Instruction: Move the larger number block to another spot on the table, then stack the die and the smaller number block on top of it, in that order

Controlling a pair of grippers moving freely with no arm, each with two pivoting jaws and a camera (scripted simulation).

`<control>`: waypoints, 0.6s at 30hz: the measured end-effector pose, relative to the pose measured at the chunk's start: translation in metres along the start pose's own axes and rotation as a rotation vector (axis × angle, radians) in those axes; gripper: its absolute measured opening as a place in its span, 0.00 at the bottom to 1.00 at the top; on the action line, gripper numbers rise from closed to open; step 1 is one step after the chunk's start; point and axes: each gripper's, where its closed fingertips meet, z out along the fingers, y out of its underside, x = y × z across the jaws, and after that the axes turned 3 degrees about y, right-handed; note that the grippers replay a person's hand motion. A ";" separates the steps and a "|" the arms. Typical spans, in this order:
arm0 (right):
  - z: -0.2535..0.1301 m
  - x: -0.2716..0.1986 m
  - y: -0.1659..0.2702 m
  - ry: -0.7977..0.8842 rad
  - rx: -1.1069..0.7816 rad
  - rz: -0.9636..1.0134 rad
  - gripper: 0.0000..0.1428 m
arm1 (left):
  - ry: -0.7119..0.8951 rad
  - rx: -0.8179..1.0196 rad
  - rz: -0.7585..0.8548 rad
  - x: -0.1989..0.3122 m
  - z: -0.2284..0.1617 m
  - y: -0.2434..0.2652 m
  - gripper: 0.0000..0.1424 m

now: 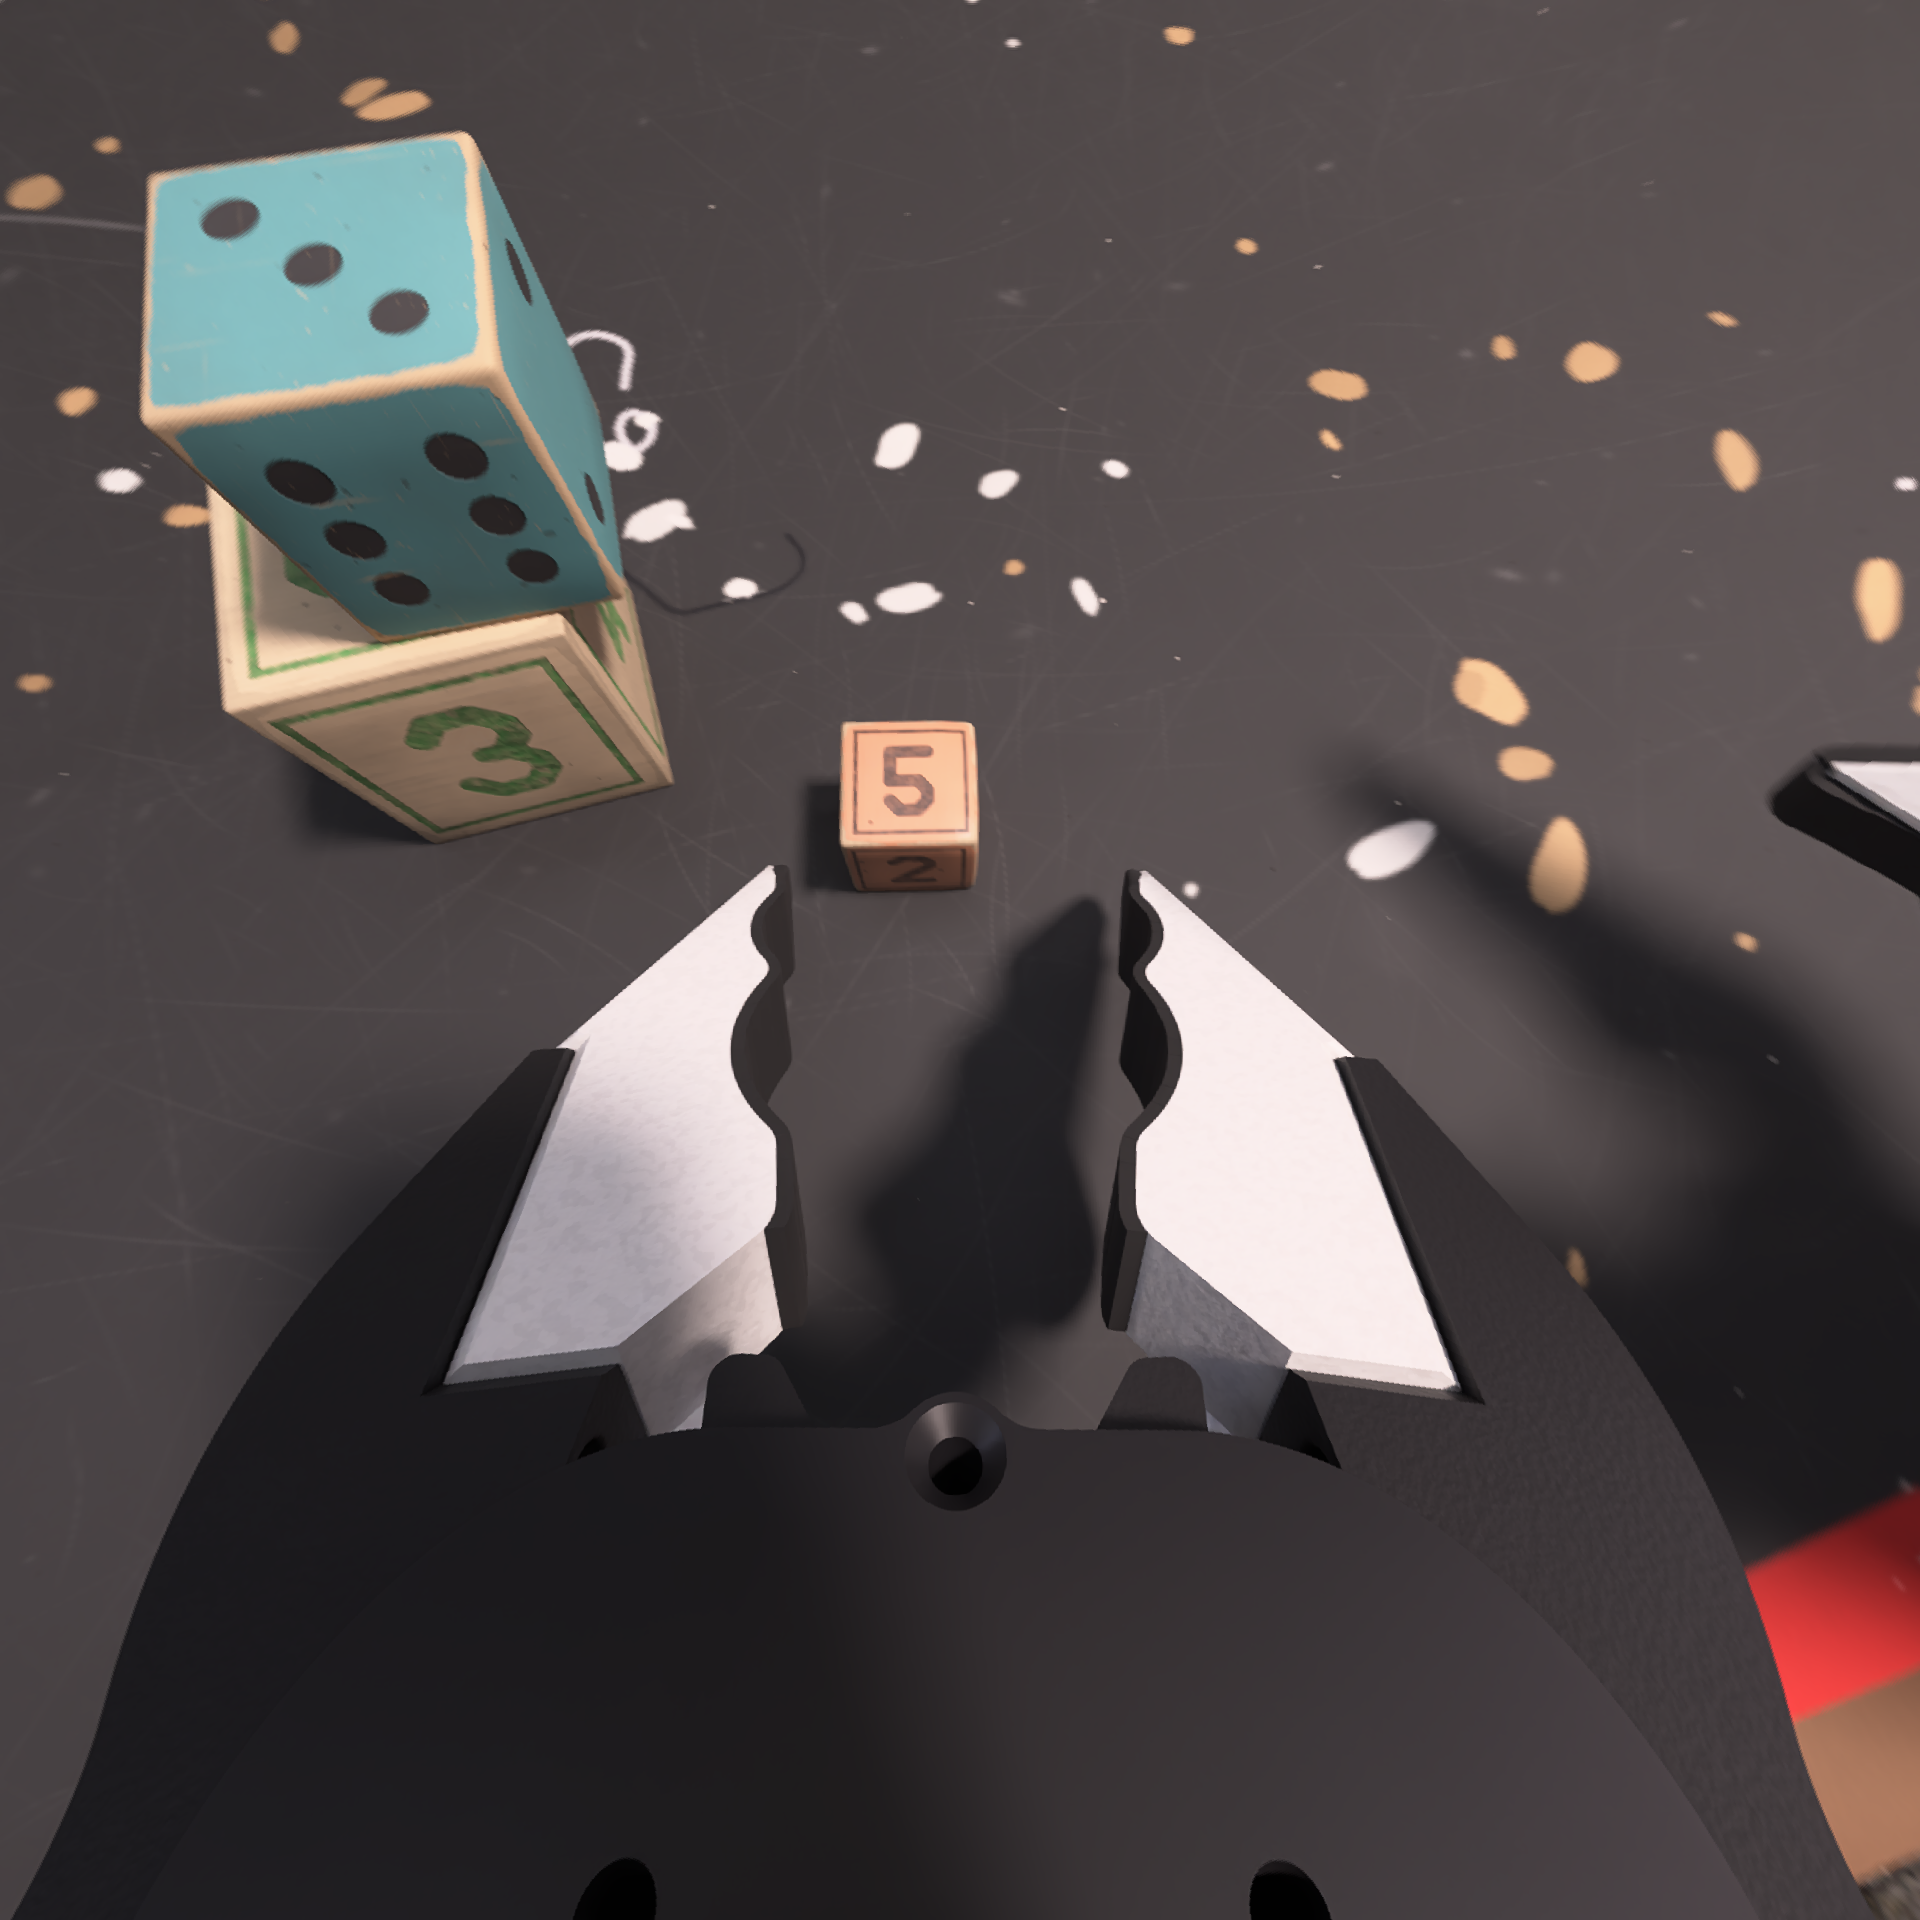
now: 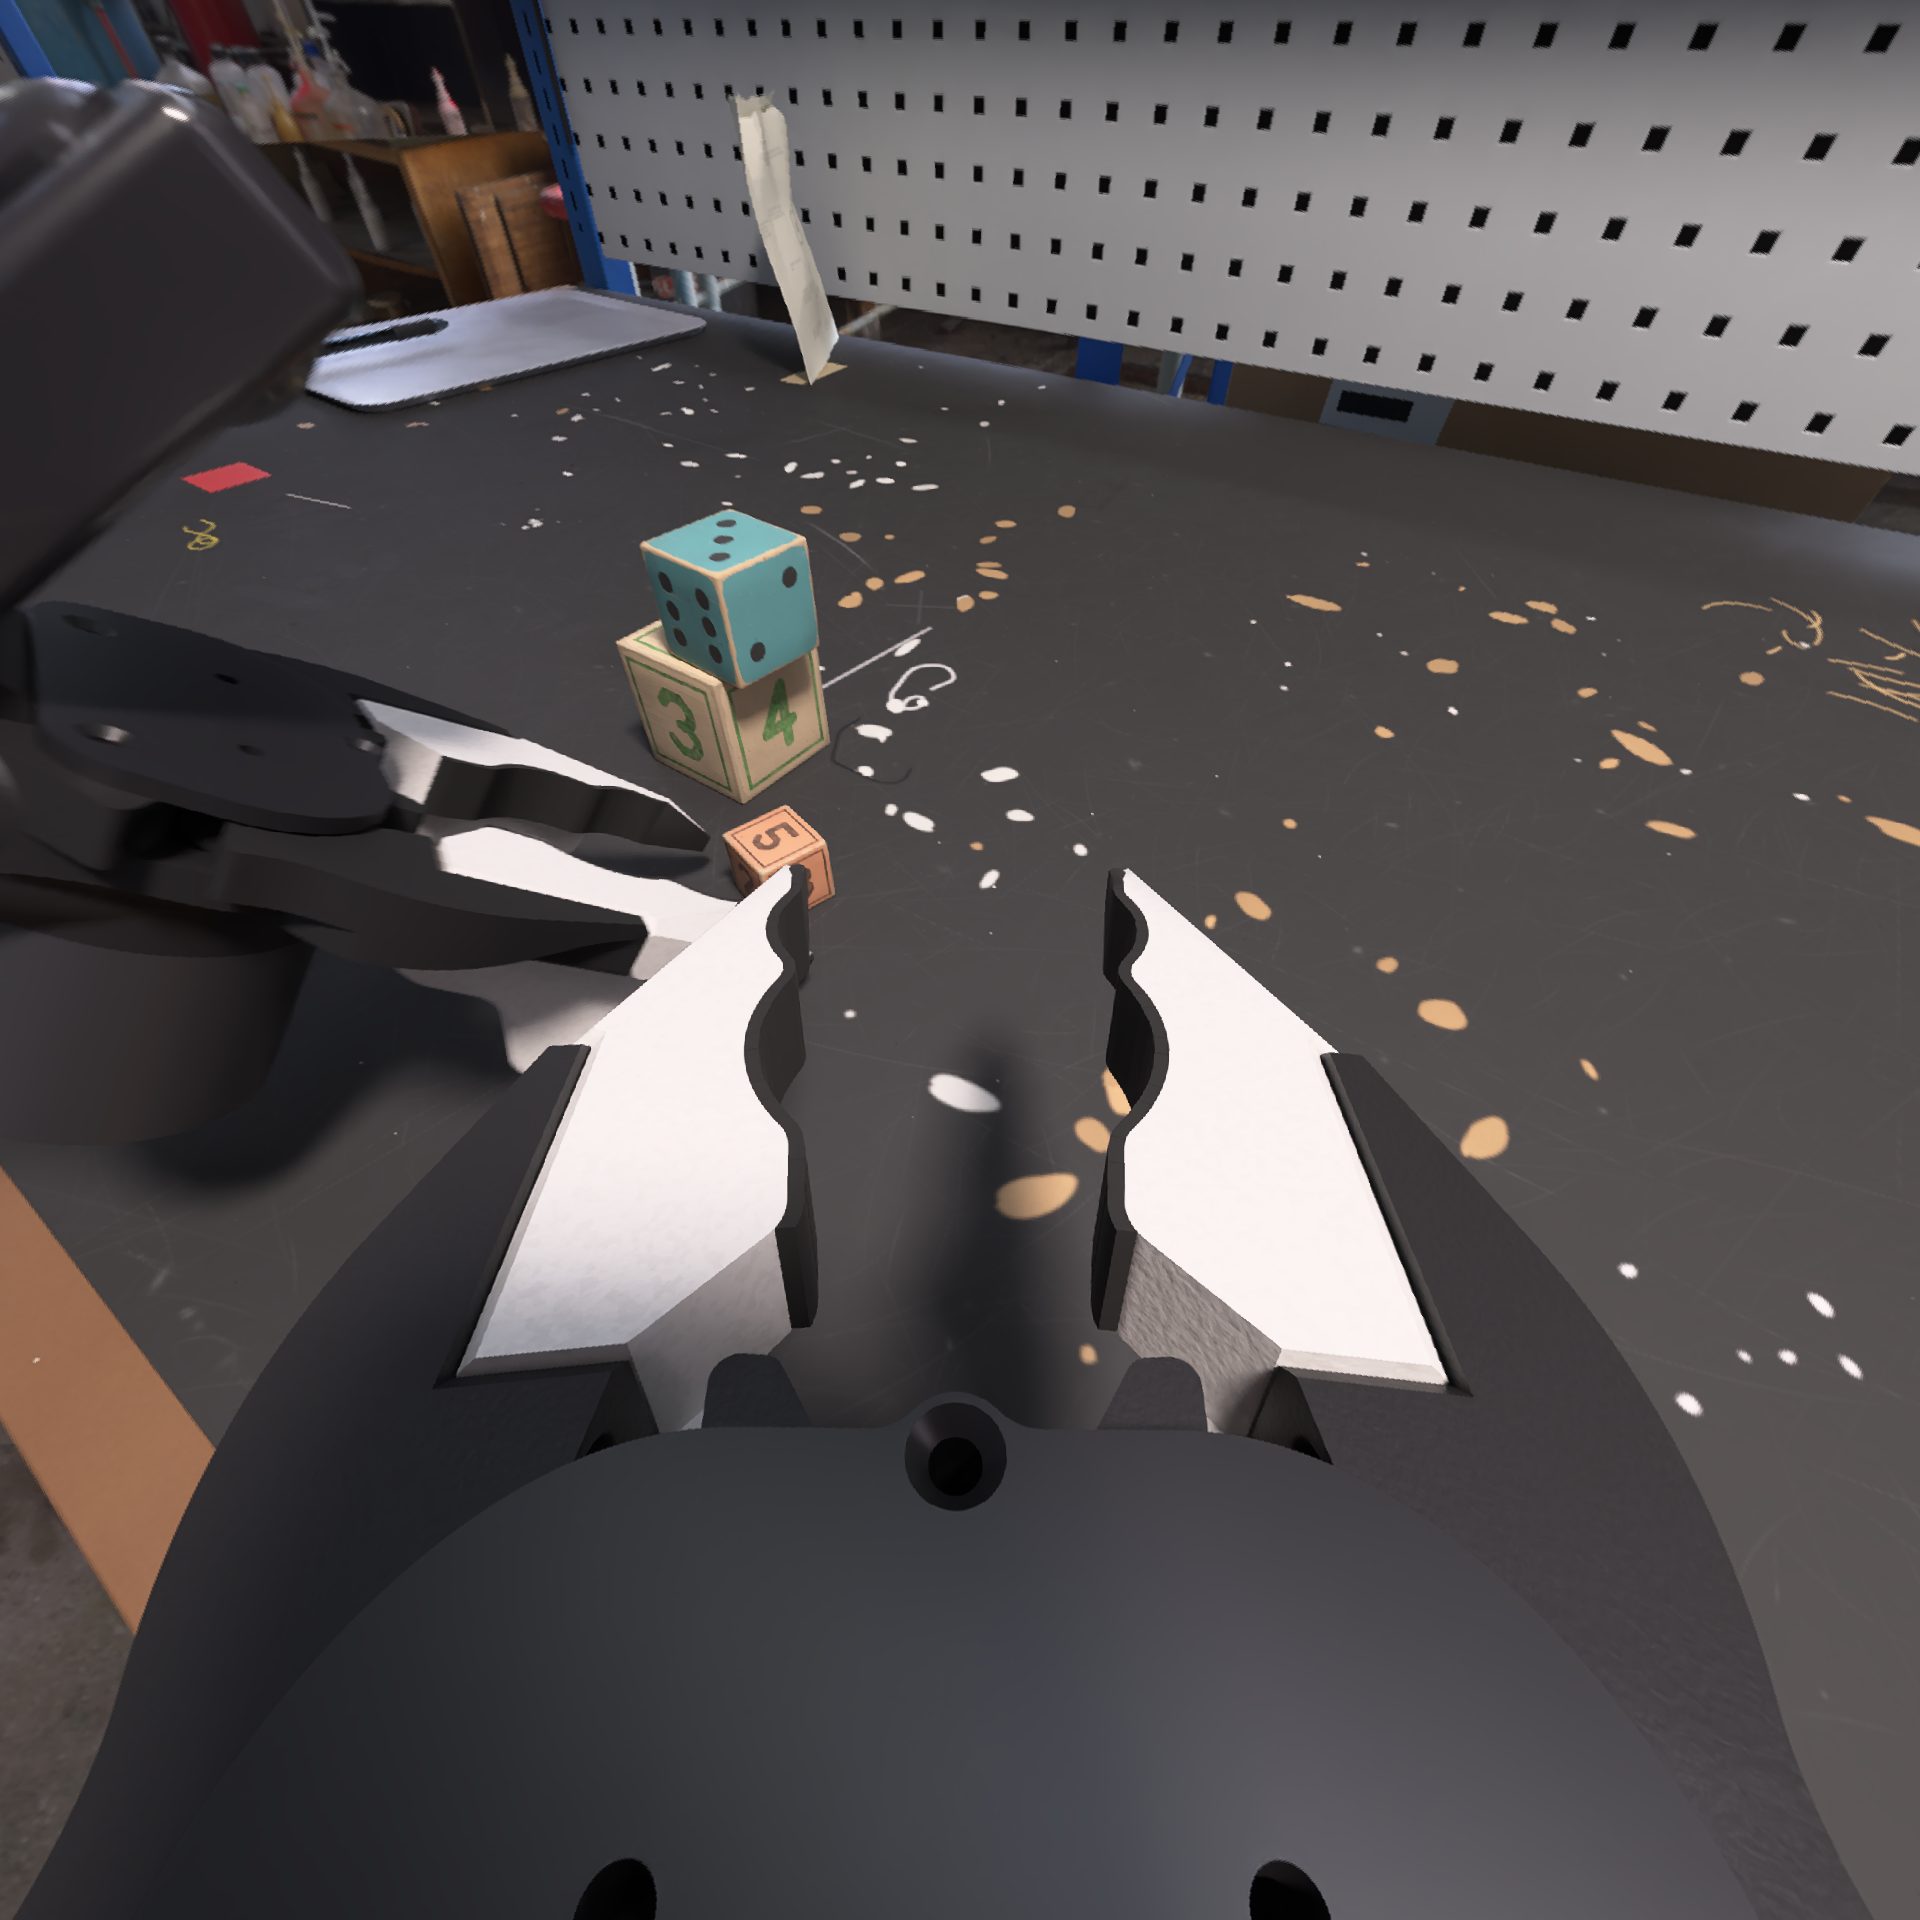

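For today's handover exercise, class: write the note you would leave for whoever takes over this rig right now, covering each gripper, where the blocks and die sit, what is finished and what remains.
Left gripper: open, empty, low over the table, pointed at the smaller number block, which lies just ahead of its fingertips.
Right gripper: open, empty, off to the side.
Larger number block: standing on the dark table.
Die: already resting on the larger block, turned a little out of line with it.
Done: base set down, die stacked.
Left: grasp the smaller block and place it on top of the die.
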 end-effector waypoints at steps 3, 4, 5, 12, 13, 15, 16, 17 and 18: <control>-0.001 -0.003 -0.003 -0.012 0.009 -0.007 0.40 | -0.048 -0.013 0.005 -0.006 0.004 -0.002 0.34; -0.001 -0.003 -0.004 -0.013 0.008 -0.009 0.39 | -0.043 -0.017 0.000 -0.007 0.006 -0.002 0.28; -0.001 -0.002 -0.004 -0.013 0.008 -0.008 0.39 | -0.045 -0.022 -0.004 -0.009 0.008 -0.002 0.22; -0.002 0.004 -0.004 -0.017 0.007 0.014 0.38 | -0.029 0.001 -0.018 -0.014 0.005 -0.007 0.19; -0.002 0.005 -0.003 -0.017 0.006 0.017 0.38 | -0.014 0.024 0.001 -0.012 -0.002 -0.009 0.19; -0.003 0.007 -0.003 -0.019 0.005 0.026 0.38 | 0.020 0.076 0.065 -0.008 -0.026 -0.015 0.19; -0.003 0.008 -0.002 -0.022 0.005 0.030 0.37 | 0.047 0.104 0.107 -0.006 -0.041 -0.020 0.19; -0.003 0.008 -0.001 -0.025 0.003 0.031 0.37 | 0.066 0.132 0.147 -0.008 -0.059 -0.027 0.19; -0.003 0.009 0.000 -0.025 0.000 0.031 0.37 | 0.074 0.157 0.182 -0.011 -0.077 -0.036 0.19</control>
